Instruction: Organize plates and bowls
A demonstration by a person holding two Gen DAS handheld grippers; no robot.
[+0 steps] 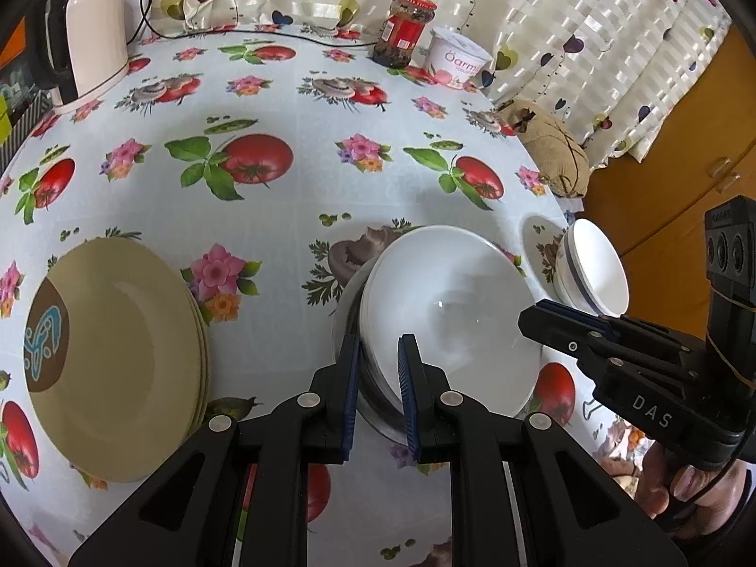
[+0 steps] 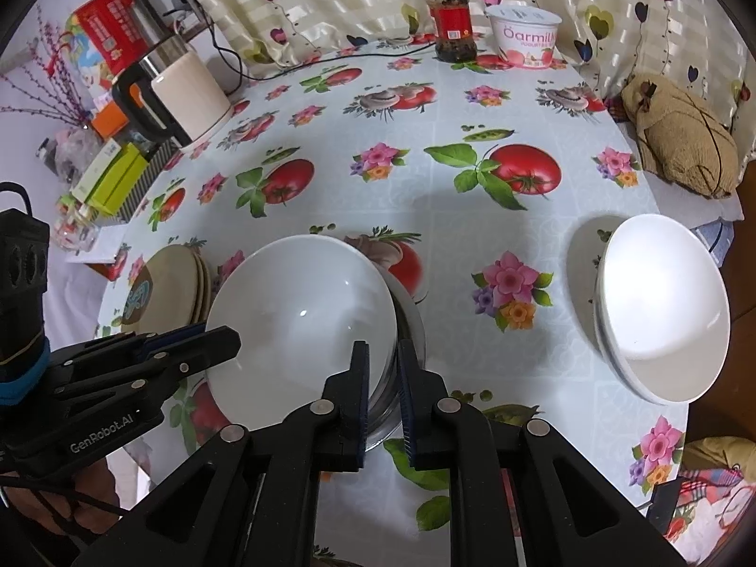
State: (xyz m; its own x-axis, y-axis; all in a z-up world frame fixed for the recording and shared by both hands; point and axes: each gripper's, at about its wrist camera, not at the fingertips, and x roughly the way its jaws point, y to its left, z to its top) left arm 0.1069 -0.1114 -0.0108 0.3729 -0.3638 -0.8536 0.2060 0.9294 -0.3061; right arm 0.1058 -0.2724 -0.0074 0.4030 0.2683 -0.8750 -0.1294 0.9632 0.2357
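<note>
A large white bowl [image 1: 449,302] [image 2: 302,316] rests nested in a steel bowl [image 2: 406,326] at the table's near middle. My left gripper [image 1: 380,364] [image 2: 231,335] is shut on the white bowl's left rim. My right gripper [image 2: 383,373] [image 1: 529,321] is shut on its right rim, with the steel rim showing between the fingers too. A stack of beige plates [image 1: 118,359] [image 2: 170,283] lies to the left. To the right, a small white bowl with a blue stripe [image 1: 590,269] [image 2: 661,312] sits tilted on a small patterned plate [image 1: 538,245] [image 2: 583,255].
A kettle [image 1: 94,33] [image 2: 189,90] stands at the back left, with a cable behind it. A red-lidded jar [image 1: 406,28] [image 2: 449,19] and a yogurt tub [image 1: 460,59] [image 2: 524,35] stand at the back. A brown cloth bundle [image 1: 553,146] [image 2: 680,137] lies at the right table edge.
</note>
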